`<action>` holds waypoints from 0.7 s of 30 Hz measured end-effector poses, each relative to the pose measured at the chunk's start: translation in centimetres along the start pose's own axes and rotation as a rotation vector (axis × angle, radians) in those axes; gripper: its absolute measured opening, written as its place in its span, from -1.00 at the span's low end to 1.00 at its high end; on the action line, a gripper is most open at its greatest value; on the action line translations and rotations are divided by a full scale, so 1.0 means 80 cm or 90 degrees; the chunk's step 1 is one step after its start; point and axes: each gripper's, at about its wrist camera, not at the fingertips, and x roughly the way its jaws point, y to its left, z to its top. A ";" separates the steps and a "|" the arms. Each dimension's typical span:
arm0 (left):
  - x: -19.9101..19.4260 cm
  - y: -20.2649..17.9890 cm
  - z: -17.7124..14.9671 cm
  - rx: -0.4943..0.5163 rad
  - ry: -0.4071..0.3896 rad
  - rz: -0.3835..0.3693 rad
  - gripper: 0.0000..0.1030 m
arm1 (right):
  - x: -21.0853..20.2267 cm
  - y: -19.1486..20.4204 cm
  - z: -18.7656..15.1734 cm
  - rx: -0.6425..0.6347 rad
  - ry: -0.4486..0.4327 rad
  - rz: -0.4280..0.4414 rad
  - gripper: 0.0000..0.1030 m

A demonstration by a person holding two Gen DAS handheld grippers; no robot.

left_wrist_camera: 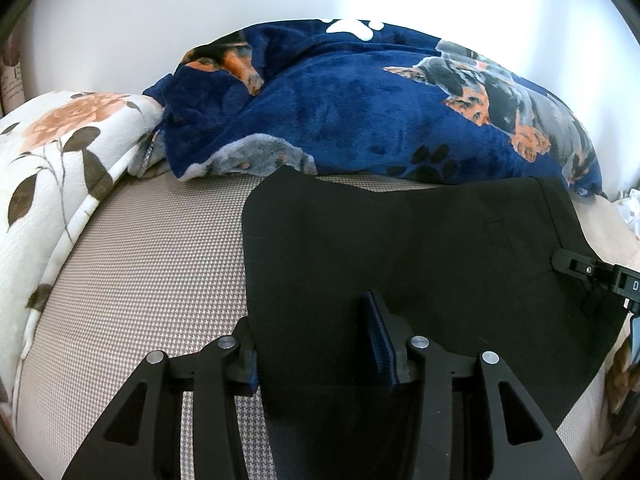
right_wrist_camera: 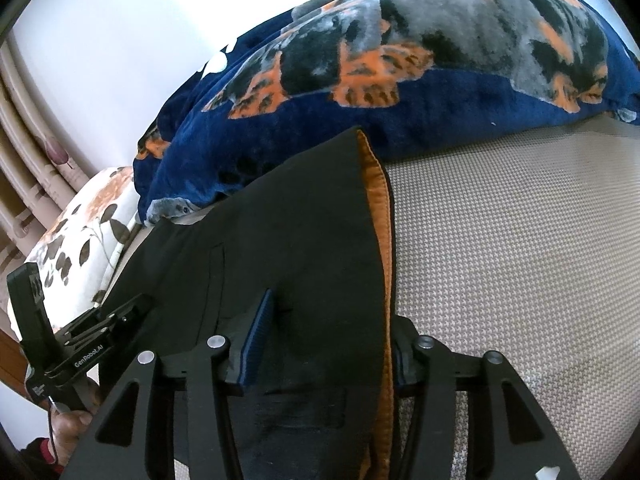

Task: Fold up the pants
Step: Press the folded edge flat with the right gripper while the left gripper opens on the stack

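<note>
Left wrist view: black pants (left_wrist_camera: pixel 420 248) lie spread flat on a bed with a beige houndstooth-weave cover (left_wrist_camera: pixel 140 260), and the left gripper (left_wrist_camera: pixel 316 344) sits at their near left edge. Its two fingers stand apart with the edge of the cloth running between them; whether the pads press on the fabric cannot be told. Behind the pants a navy fleece blanket with a dog and paw print (left_wrist_camera: pixel 340 112) is heaped against a white wall, touching the far edge of the pants, and a white pillow with orange roses (left_wrist_camera: pixel 68 140) lies at the left. Right wrist view: the right gripper (right_wrist_camera: pixel 324 352) straddles the other side of the pants (right_wrist_camera: pixel 288 232), where an orange lining (right_wrist_camera: pixel 380 216) shows along the hem. Its fingers are also parted, cloth between them, grip unclear. At lower left the left gripper (right_wrist_camera: pixel 120 316) is held in a person's hand (right_wrist_camera: pixel 68 428)
</note>
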 end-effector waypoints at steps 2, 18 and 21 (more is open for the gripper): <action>0.000 0.000 0.000 0.000 0.000 0.001 -0.11 | 0.000 0.001 0.000 -0.001 0.000 -0.001 -0.07; -0.002 0.005 0.000 -0.001 -0.001 0.016 0.04 | 0.002 0.004 0.001 -0.010 0.003 -0.025 0.17; -0.001 0.003 0.001 0.001 -0.001 0.018 0.06 | 0.004 0.008 0.001 -0.023 0.005 -0.035 0.22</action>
